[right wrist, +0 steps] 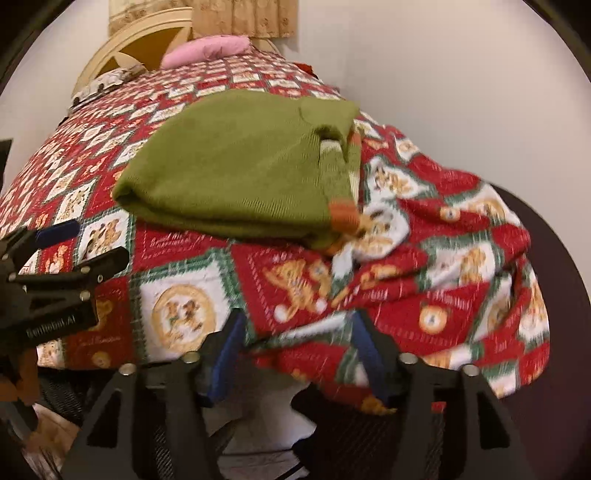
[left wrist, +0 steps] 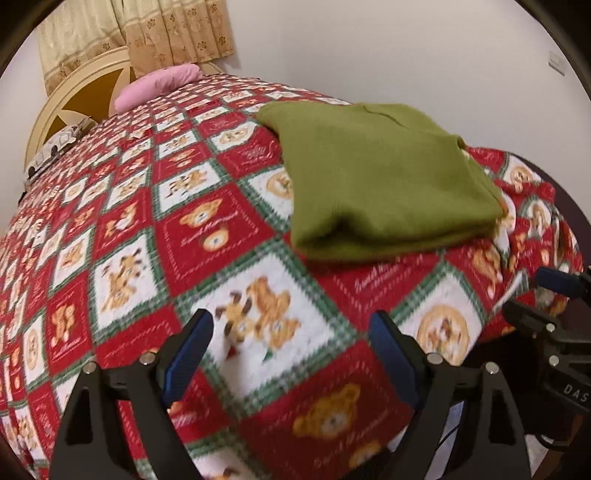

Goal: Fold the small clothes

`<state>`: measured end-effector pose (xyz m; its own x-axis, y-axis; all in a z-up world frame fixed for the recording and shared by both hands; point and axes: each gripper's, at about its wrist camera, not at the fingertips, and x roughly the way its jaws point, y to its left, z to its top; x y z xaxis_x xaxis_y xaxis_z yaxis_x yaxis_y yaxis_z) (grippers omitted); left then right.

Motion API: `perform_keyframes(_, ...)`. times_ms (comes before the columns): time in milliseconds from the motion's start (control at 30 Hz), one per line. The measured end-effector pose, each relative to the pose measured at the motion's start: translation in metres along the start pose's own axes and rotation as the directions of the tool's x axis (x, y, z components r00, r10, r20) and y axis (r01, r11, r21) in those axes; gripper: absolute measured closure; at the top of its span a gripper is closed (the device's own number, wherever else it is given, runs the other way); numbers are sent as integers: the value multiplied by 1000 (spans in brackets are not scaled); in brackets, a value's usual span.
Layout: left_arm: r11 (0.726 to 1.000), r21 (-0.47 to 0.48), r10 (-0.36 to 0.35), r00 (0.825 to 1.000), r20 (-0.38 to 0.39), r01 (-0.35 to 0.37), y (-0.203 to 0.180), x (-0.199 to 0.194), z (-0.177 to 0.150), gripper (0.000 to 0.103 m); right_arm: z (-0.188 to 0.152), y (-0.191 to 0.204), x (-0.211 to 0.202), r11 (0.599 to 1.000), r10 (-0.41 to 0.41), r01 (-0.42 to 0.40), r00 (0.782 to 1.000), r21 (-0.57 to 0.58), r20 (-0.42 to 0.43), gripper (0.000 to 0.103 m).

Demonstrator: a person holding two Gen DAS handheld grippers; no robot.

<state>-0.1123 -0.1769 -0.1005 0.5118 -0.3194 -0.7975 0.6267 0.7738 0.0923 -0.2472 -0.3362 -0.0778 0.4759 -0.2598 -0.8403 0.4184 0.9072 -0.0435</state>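
A green garment (left wrist: 384, 177) lies folded in a thick flat stack on the red, white and green bear-print blanket (left wrist: 207, 229), near the bed's right foot corner. In the right wrist view the green garment (right wrist: 236, 173) shows an orange trim at its near right corner. My left gripper (left wrist: 291, 343) is open and empty, held above the blanket in front of the garment. My right gripper (right wrist: 295, 339) is open and empty, at the bed's foot edge, short of the garment. Each gripper shows at the edge of the other's view.
The bear-print blanket (right wrist: 443, 266) hangs rumpled over the bed's right corner. A pink pillow (left wrist: 155, 88) and a cream headboard (left wrist: 74, 99) are at the far end, with patterned curtains (left wrist: 147, 33) behind. A white wall runs along the right side.
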Motion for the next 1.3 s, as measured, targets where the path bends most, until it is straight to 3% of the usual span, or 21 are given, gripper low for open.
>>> perform_keyframes(167,999,24,26,998,-57,-25,-1,-8,-12,13,-14,12,-9,999,31,-30,997,14,-65,39)
perform_keyframes(267,998,35,44,998,-45,-43,1,-19,-14,13,-20,16,-18,999,35,-33,995,22,-89,39)
perform_keyframes(333,998,24,61,998,-2,-61,4,-34,-13,13,-19,17,-29,999,26,-24,998,22,-65,39)
perform_keyframes(433,997,11,82,993,81,-83,4,-57,-11,5,-9,18,-57,1000,-16,16,999,26,27,39)
perform_keyframes(533,995,-13,96,974,206,-95,4,-89,-6,0,-2,19,-91,999,-36,32,991,39,129,37)
perform_keyframes(567,995,-19,97,964,249,-95,3,-100,-5,0,0,19,-98,998,-44,38,987,41,156,30)
perform_keyframes(633,995,-24,102,940,327,-99,0,-122,-3,0,3,22,-123,997,-70,59,967,51,244,21)
perform_keyframes(767,997,-37,79,906,416,-69,0,-147,0,0,5,24,-159,994,-97,73,920,78,379,19)
perform_keyframes(900,998,-66,52,880,471,-24,4,-165,2,0,2,21,-189,989,-130,78,856,124,500,14)
perform_keyframes(1033,996,-83,83,847,525,-46,2,-180,3,0,-1,16,-208,983,-155,70,803,167,576,10)
perform_keyframes(1167,995,-96,86,838,539,-40,0,-185,4,0,-2,10,-217,979,-160,47,775,197,611,9)
perform_keyframes(1300,993,-110,101,831,548,-48,-2,-190,5,0,-3,6,-219,977,-157,31,766,209,624,9)
